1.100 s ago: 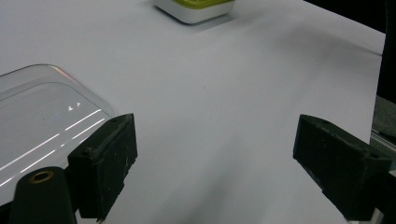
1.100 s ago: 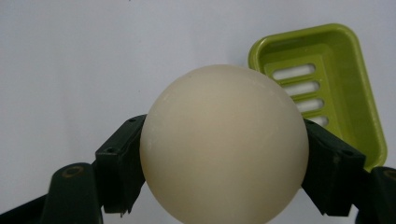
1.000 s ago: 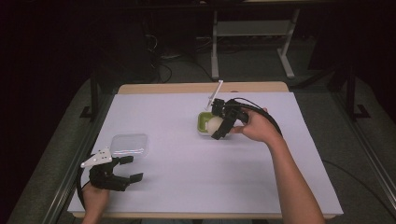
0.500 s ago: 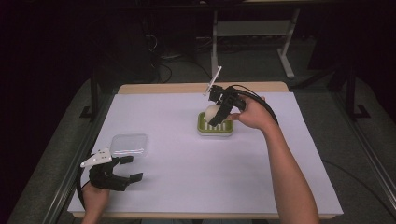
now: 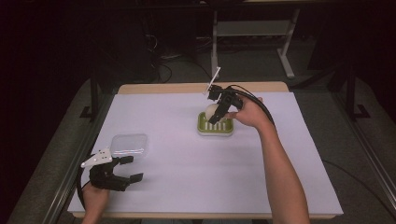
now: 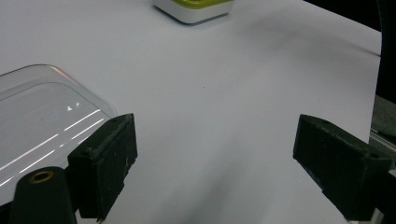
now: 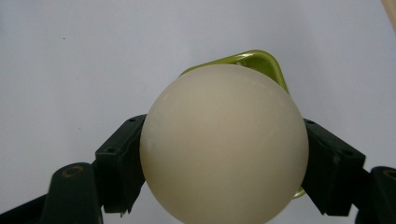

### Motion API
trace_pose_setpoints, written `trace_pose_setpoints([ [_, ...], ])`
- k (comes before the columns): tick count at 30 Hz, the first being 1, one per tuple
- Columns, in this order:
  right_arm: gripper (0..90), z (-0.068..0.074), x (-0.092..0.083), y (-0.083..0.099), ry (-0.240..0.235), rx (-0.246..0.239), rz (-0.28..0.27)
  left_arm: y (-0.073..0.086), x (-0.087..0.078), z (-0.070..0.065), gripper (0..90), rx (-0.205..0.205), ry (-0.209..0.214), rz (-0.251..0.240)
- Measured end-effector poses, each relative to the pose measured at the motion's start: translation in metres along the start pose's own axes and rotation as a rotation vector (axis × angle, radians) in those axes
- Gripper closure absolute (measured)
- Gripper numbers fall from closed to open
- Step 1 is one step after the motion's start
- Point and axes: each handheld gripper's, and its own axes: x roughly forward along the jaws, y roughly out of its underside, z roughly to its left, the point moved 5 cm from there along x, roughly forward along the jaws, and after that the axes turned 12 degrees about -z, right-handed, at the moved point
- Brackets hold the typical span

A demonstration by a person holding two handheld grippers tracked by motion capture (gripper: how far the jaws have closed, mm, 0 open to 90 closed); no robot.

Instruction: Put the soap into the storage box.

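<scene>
A cream-white ball (image 7: 224,144) sits squeezed between the black jaws of my right gripper (image 5: 215,113), just above a green-and-white dish (image 5: 215,126) at the table's middle back. The ball (image 5: 211,110) hides most of the dish (image 7: 259,63) in the right gripper view. My left gripper (image 5: 130,169) rests open at the front left corner with nothing between its jaws. A clear plastic lid (image 5: 128,143) lies just beyond it, and the lid (image 6: 42,116) shows beside the left jaw in the left gripper view.
White paper (image 5: 177,182) covers the table top, with a strip of wood (image 5: 163,88) at the far edge. A white stick (image 5: 214,76) rises from the right gripper. Dark floor and metal frame legs (image 5: 285,51) lie beyond the table.
The right gripper carried the ball toward the far side and tilted upright over the dish, which came into full sight. The left gripper stayed put.
</scene>
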Motion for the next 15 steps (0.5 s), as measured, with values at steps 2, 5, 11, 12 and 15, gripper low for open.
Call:
trace_pose_setpoints([
  [2,23.8,-0.003,0.005,0.002,0.000,0.000,0.008,0.000,0.000,0.000,12.9,0.000,0.000,0.001],
  [5,23.9,-0.005,0.011,0.003,0.000,0.005,0.022,0.000,0.000,0.000,12.9,0.005,0.002,0.006],
  [11,23.9,-0.011,0.019,0.006,0.009,0.021,0.030,0.000,0.000,0.000,12.9,-0.002,0.001,0.004],
  [12,23.9,-0.011,0.019,0.006,0.009,0.021,0.030,0.000,0.000,0.000,12.9,-0.002,0.001,0.004],
  [15,23.8,-0.014,0.022,0.006,0.009,0.032,0.024,0.000,0.000,0.000,12.9,-0.004,0.002,0.003],
])
